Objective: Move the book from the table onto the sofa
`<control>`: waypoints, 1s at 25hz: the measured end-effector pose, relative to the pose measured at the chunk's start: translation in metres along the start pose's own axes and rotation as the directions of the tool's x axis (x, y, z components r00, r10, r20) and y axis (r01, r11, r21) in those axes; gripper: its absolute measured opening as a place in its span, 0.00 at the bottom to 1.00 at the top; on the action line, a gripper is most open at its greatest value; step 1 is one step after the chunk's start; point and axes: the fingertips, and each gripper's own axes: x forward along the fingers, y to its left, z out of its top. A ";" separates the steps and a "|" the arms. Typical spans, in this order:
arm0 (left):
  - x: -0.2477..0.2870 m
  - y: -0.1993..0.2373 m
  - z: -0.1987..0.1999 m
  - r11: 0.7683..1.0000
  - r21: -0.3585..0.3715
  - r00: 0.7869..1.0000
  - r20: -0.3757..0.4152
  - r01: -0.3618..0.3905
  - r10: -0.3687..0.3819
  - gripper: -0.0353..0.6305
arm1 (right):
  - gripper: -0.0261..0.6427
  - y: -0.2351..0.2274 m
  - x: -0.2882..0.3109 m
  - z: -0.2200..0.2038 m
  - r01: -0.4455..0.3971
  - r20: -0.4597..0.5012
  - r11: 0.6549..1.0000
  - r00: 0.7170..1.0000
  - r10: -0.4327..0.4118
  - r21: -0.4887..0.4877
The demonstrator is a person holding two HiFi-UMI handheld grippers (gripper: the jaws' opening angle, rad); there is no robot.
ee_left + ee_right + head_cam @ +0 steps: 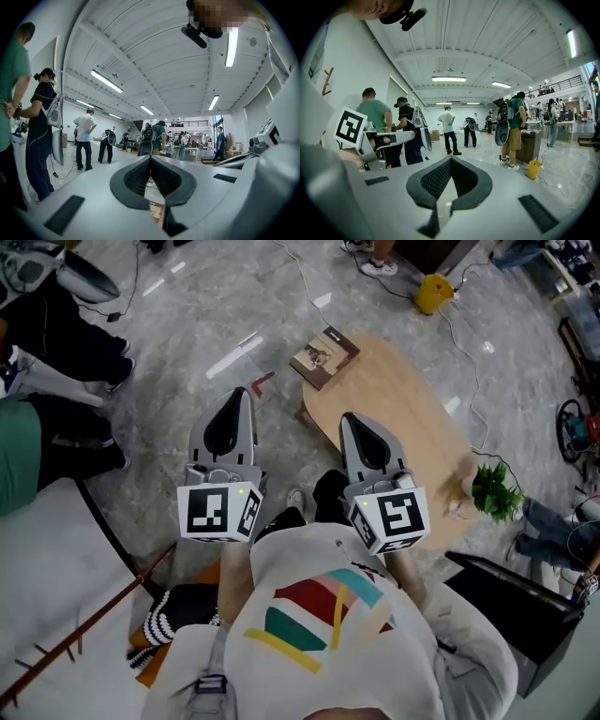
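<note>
A book (323, 354) with a brown pictured cover lies on the far end of the oval wooden table (412, 409), partly over its edge. My left gripper (239, 395) is over the floor, to the left of the table and short of the book, jaws shut and empty. My right gripper (349, 420) hovers over the table's near-left edge, also shut with nothing in it. In the left gripper view the pads (140, 176) meet at the tip, and a bit of the brown cover (156, 212) shows below them. The pads (436, 178) in the right gripper view are closed too.
A small potted plant (493, 487) stands at the table's right edge. A black box (525, 610) sits at lower right, a yellow object (433, 292) and cables lie on the floor beyond. People (37, 427) stand at left beside a white surface (47, 559).
</note>
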 end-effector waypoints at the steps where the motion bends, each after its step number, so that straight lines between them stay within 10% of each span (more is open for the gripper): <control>1: 0.009 0.003 -0.005 1.000 -0.016 1.000 -0.015 0.007 -0.007 0.06 | 0.04 -0.006 0.002 -0.006 0.016 -0.024 1.000 1.000 -0.016 0.012; 9: 0.117 0.010 -0.038 0.998 -0.013 0.991 -0.120 0.056 -0.058 0.06 | 0.04 -0.088 0.077 -0.023 0.061 -0.063 0.977 0.997 -0.050 0.204; 25: 0.324 -0.007 -0.036 0.987 0.036 0.974 -0.171 0.155 -0.147 0.06 | 0.04 -0.239 0.200 0.017 0.047 0.021 0.974 0.998 -0.053 0.220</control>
